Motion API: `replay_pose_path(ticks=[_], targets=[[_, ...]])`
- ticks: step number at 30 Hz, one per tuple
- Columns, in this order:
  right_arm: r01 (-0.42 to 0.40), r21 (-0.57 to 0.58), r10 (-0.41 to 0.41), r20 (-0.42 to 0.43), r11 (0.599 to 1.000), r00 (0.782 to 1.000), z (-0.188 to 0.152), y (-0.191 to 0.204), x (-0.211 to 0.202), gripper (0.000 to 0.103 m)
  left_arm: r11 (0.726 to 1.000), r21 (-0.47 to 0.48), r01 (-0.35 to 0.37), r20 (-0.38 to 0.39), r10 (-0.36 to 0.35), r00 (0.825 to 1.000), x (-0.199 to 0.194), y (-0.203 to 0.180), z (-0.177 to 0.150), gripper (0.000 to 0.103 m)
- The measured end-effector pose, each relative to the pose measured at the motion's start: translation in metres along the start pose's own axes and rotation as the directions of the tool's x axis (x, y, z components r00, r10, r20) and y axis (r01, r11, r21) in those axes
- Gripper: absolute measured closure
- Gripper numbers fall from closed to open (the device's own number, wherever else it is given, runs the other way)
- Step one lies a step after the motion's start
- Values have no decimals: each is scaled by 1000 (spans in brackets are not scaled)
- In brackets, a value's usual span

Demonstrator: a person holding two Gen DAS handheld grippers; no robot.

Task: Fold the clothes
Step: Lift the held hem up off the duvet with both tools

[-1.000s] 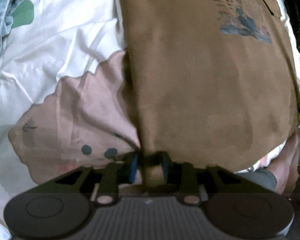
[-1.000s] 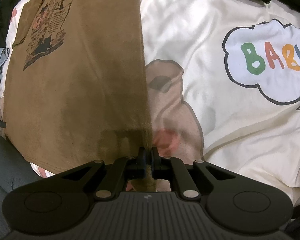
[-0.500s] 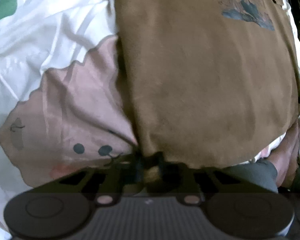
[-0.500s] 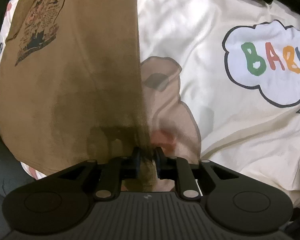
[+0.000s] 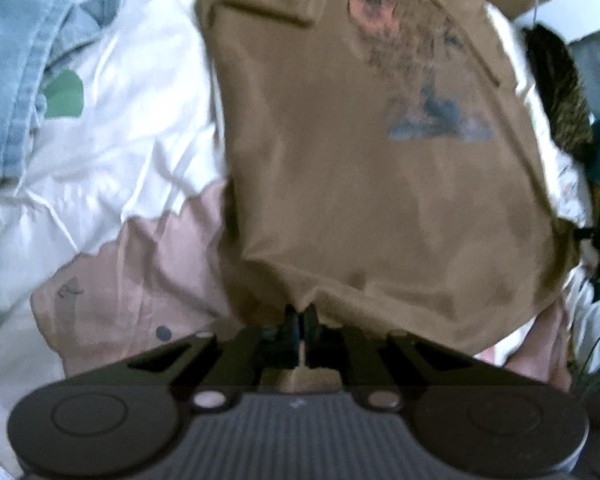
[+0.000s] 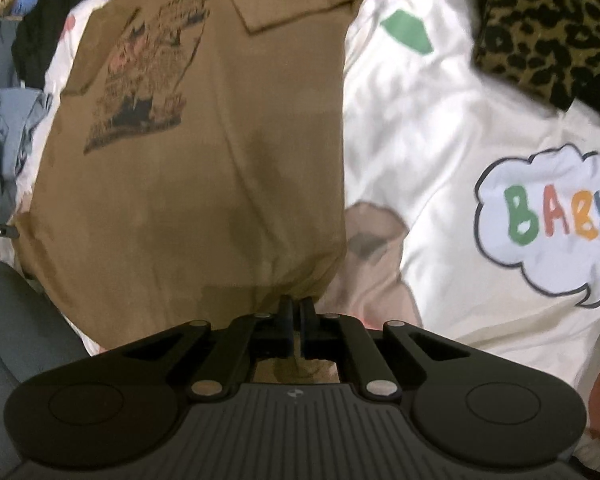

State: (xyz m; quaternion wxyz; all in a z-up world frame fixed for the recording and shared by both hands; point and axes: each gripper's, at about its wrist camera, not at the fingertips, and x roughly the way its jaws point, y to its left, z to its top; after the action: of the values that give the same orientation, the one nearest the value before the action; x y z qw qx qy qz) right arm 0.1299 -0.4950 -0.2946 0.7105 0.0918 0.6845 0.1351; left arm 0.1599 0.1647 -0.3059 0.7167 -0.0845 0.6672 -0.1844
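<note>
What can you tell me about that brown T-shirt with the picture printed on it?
The brown T-shirt with a dark and pink printed graphic looks like soft cotton. It lies front up on a white cartoon-printed bedsheet, both sleeves folded inward so its sides run fairly straight. The left gripper and the right gripper are each shut on the bottom hem at a corner, bunching the cloth there into small wrinkles. The print sits toward the far, collar end. The left wrist view is blurred.

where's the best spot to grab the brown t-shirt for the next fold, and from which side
Grip the brown t-shirt by its bottom hem, one corner each, coming from the near edge. The shirt lies flat, sleeves tucked in, hem nearest. The left hand-held gripper and right hand-held gripper are pinched there.
</note>
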Motion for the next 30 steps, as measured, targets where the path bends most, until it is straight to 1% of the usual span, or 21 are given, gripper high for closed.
replay_pose_path(ticks=[4, 9, 12, 13, 15, 17, 19, 21, 22, 24, 26, 30], targets=[[8, 30, -9, 27, 1000, 1000, 5, -7, -9, 102, 999, -26, 19, 54, -18, 998, -14, -2, 11, 101], [27, 62, -31, 67, 998, 997, 11, -11, -14, 102, 997, -72, 41, 107, -33, 994, 6, -10, 34, 101], [16, 83, -27, 124, 996, 992, 16, -15, -17, 102, 994, -99, 47, 134, -34, 990, 14, -10, 51, 101], [12, 93, -26, 143, 996, 989, 18, -16, -18, 102, 993, -110, 46, 139, -30, 990, 23, -12, 58, 101], [11, 106, -30, 178, 994, 984, 21, -16, -19, 102, 991, -130, 36, 128, -20, 992, 29, -8, 63, 101], [18, 114, -41, 203, 993, 978, 22, -17, -19, 102, 988, -153, 29, 97, -15, 995, 40, -4, 65, 101], [15, 133, -42, 206, 991, 978, 23, -18, -16, 102, 985, -168, 29, 75, -16, 997, 47, 0, 65, 100], [6, 144, -35, 198, 990, 980, 25, -18, -11, 102, 986, -163, 42, 70, -31, 997, 51, -1, 63, 89], [10, 147, -38, 192, 989, 981, 26, -18, -9, 102, 987, -154, 48, 65, -38, 997, 52, -2, 62, 85], [20, 150, -48, 180, 989, 983, 27, -15, -5, 102, 991, -130, 41, 47, -35, 998, 53, -2, 58, 77], [31, 144, -56, 169, 989, 984, 28, -13, -2, 100, 993, -114, 26, 28, -23, 999, 54, -1, 53, 74], [38, 132, -59, 159, 991, 986, 27, -8, 1, 99, 994, -103, 31, -2, -32, 999, 62, 0, 43, 73]])
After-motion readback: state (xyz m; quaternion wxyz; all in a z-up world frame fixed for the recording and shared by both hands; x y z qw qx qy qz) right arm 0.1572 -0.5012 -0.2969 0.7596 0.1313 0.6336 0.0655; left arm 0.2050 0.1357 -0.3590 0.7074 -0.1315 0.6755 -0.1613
